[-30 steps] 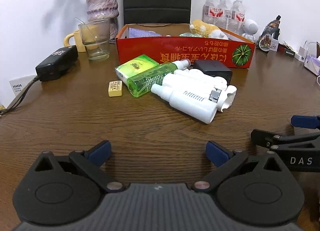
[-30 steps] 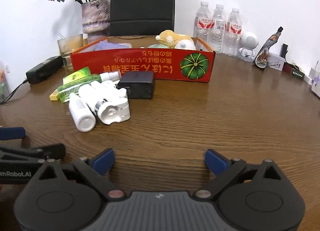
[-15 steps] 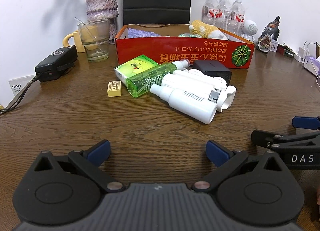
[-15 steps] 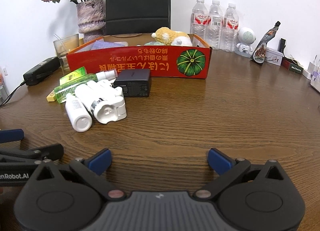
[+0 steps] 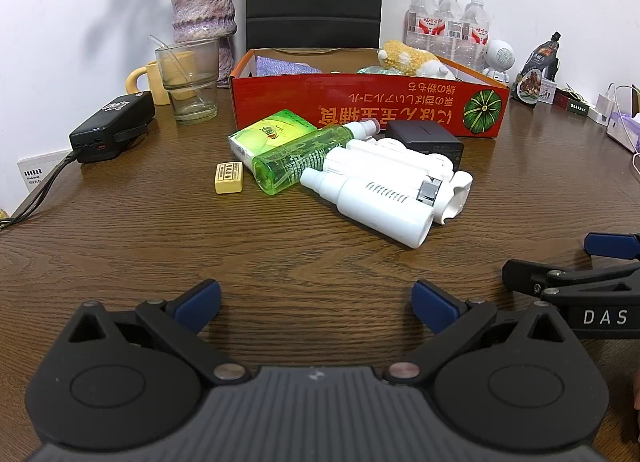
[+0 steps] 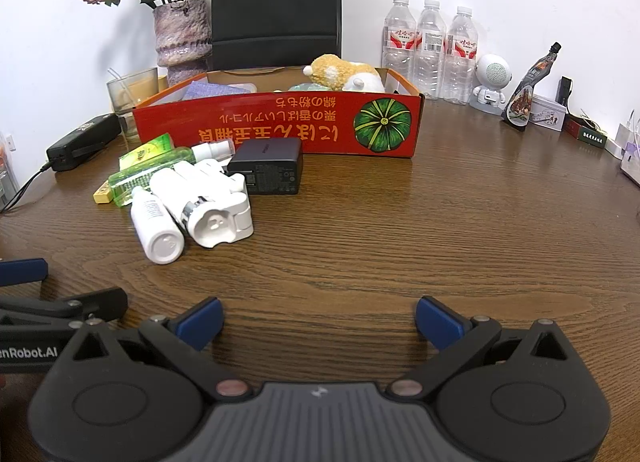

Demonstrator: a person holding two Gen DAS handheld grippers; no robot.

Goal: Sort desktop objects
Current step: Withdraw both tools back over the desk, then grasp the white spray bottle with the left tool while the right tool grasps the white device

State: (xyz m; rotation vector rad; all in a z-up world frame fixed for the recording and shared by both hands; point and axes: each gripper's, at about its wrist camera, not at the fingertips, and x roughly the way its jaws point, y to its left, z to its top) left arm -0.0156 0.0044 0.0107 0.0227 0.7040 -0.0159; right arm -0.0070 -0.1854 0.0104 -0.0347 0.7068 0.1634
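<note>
Dark wood-grain table (image 5: 120, 246) runs back to a white wall, and on it a red cardboard box (image 5: 360, 110) already holds a fuzzy yellow plush toy (image 5: 404, 58) and a purple cloth (image 5: 280, 65), while a loose cluster lies just in front of it: a smooth white spray bottle (image 5: 372, 202), a clear green bottle (image 5: 296, 160), a glossy green packet (image 5: 268, 134), a blocky white plastic gadget (image 6: 216, 206), a matte black charger (image 6: 272, 168) and a small yellow eraser (image 5: 229, 178). By that split I judge the sorting partly done if the box is the goal, with the cluster left. Both the left gripper (image 5: 316, 304) and the right gripper (image 6: 318, 320) hover low, jaws spread wide and holding nothing, well short of the cluster.
</note>
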